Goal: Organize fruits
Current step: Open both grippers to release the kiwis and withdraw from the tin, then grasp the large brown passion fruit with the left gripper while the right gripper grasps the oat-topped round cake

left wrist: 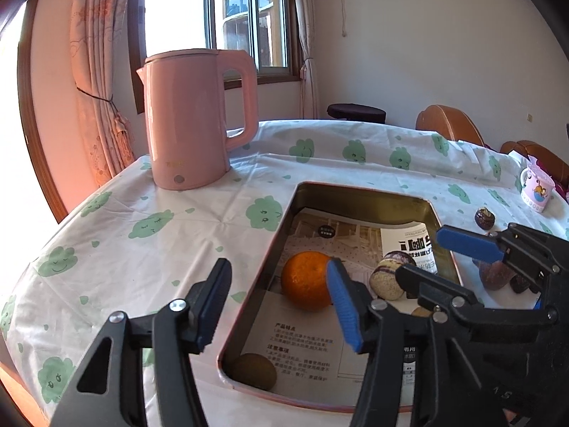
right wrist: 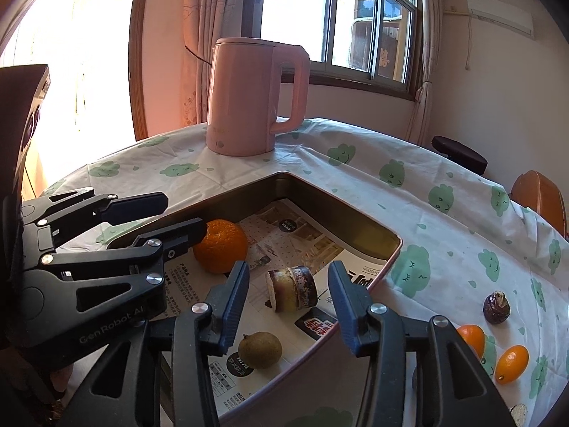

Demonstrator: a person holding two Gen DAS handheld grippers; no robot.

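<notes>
Both grippers stand part open and grasp nothing: left gripper (left wrist: 281, 306) beside the orange (left wrist: 305, 280), right gripper (right wrist: 290, 307) above the cut fruit piece (right wrist: 291, 287). Inside the metal tin (right wrist: 355, 224), on printed paper (right wrist: 284, 231), lie the orange, the piece and a small brown fruit (right wrist: 259, 349). "GenRobot" marks the left gripper.

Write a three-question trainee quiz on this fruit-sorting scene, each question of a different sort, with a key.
1. True or false: the orange lies inside the tin tray.
2. Multiple choice: the pink kettle stands A) in the tray, B) on the tablecloth beyond the tray, C) on a chair.
3. Fill in: the right gripper is open and holds ____.

Key: 1 true; 2 B; 3 nothing.
</notes>
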